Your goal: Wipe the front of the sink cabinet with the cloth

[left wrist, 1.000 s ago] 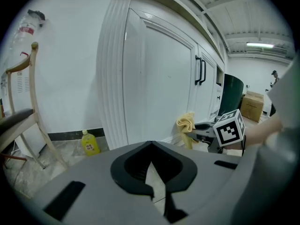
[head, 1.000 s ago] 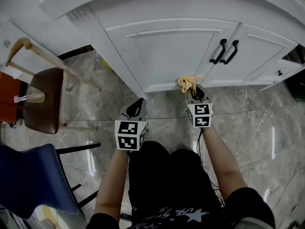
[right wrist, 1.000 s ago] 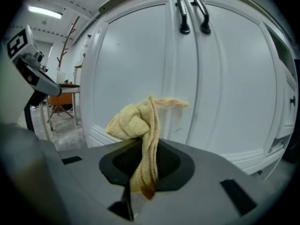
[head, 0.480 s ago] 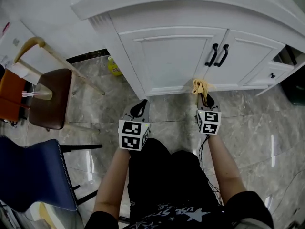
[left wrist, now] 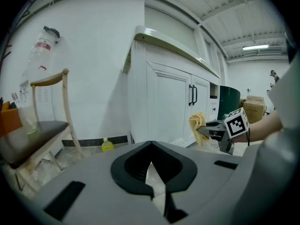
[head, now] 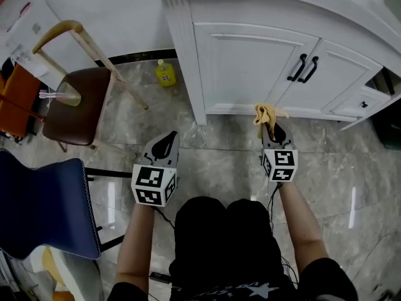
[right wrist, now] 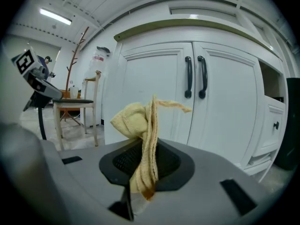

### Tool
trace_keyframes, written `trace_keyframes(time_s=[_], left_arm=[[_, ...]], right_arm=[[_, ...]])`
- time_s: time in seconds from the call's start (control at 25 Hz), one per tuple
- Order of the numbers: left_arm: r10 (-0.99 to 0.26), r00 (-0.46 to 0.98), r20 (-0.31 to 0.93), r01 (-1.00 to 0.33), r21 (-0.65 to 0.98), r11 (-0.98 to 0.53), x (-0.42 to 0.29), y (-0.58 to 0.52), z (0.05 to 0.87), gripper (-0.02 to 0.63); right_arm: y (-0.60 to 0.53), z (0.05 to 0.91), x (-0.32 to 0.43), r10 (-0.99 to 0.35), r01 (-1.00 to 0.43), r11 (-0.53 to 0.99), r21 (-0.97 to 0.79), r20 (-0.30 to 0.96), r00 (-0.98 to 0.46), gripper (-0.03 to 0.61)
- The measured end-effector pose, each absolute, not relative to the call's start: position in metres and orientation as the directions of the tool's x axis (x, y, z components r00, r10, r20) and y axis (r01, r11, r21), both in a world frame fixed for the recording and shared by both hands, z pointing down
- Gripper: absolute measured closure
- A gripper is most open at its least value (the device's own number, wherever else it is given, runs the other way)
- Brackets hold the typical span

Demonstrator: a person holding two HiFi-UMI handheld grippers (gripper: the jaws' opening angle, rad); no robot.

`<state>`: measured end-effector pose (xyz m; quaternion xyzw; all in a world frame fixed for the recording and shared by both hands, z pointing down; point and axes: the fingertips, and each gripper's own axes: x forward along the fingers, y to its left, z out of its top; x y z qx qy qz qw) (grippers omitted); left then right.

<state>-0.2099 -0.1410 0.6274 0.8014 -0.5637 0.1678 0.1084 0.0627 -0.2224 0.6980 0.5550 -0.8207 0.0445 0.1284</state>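
Note:
The white sink cabinet (head: 250,61) has two doors with black handles (head: 302,68). A yellow cloth (head: 265,113) is pinched in my right gripper (head: 271,129), which is shut on it. The cloth hangs just short of the bottom edge of the left door (right wrist: 150,93), bunched and upright between the jaws (right wrist: 146,139). My left gripper (head: 164,144) is shut with nothing in it, low over the floor to the left of the cabinet corner. In the left gripper view the cloth (left wrist: 198,125) and the right gripper (left wrist: 220,132) show at the right.
A wooden chair (head: 78,99) with a brown seat stands at the left, a blue chair (head: 44,205) nearer me. A yellow bottle (head: 165,73) sits on the marble floor by the wall. An open drawer (head: 369,96) juts out at the cabinet's right.
The view has shifted so the cabinet sits farther right. My left gripper has drifted left and away from the cabinet. The right gripper keeps the cloth near the door's bottom edge.

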Motion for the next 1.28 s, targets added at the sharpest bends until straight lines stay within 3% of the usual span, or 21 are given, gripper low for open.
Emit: trace_keyframes(time_s=[0.16,0.48,0.84,1.28], left_arm=[[-0.859,0.280,0.429,-0.955,0.036,-0.294,-0.243,-0.107,0.586,0.600],[-0.902,0.233,0.363,-0.971,0.045,-0.233,-0.256,-0.070,0.429,0.600],[-0.893,0.205,0.400,-0.978,0.062,-0.197,-0.212,0.043,0.282,0.600],[-0.881,0.119,0.457,-0.993,0.072,-0.097,-0.136,0.191,0.183,0.600]], right_arm=[[-0.201,0.648,0.039,-0.874,-0.921,0.389,0.009,0.321,-0.366,0.495],[-0.159,0.502,0.021,-0.827,-0.889,0.457,-0.029,0.353,-0.437,0.494],[-0.081,0.318,0.040,-0.797,-0.859,0.502,-0.102,0.332,-0.505,0.492],[0.021,0.220,0.114,-0.746,-0.819,0.557,-0.140,0.350,-0.567,0.494]])
